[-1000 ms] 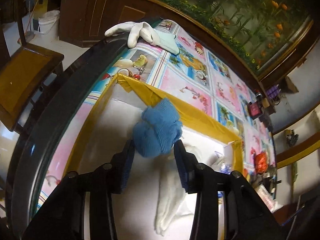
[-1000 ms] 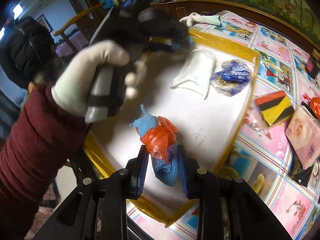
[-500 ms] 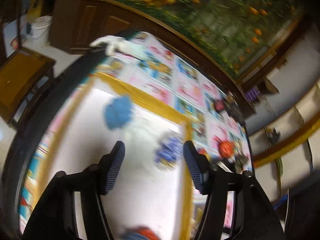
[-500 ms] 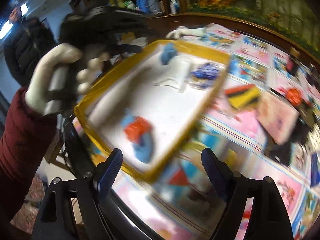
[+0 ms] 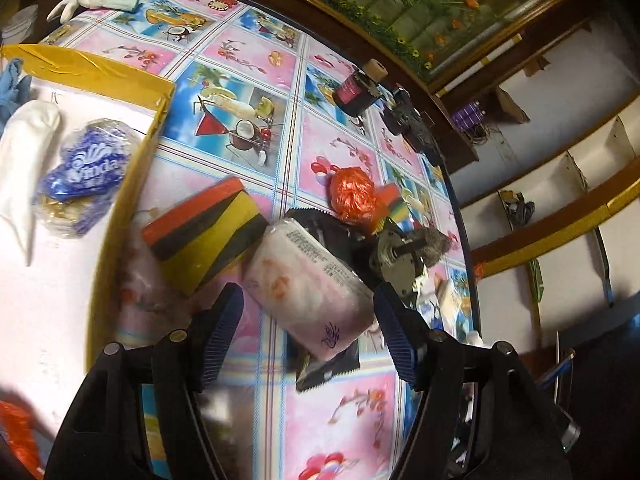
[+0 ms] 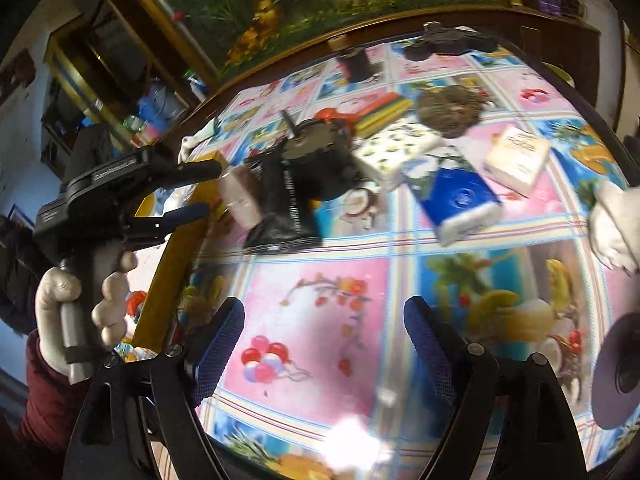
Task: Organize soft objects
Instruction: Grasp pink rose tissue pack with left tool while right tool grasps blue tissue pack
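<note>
My left gripper (image 5: 306, 334) hangs over the patterned tablecloth (image 5: 340, 412) with its fingers wide and nothing gripped — a pink tissue pack (image 5: 308, 292) lies just ahead of them, its near end showing in the gap between the blue pads (image 5: 222, 332) without touching either one. Beside the pack, toward the tray, a sponge block striped red, black and yellow (image 5: 204, 236) rests tilted against the tablecloth, and an orange plastic wad (image 5: 352, 196) sits further back. The yellow-rimmed tray (image 5: 120, 196) holds the sorted soft things: a white sock (image 5: 24, 156), a blue-printed tissue packet (image 5: 84, 164) just beside it, and a bit of blue knit (image 5: 12, 84) at the far corner. My right gripper (image 6: 324, 348) is spread wide too, empty, above a pink square of the cloth. From that side I see the left gripper (image 6: 200, 188) in a white-gloved hand (image 6: 76, 308) reaching at the tray's edge, a blue-and-white tissue pack (image 6: 456, 200) and a cream box (image 6: 516, 160) lying loose farther out on the table.
</note>
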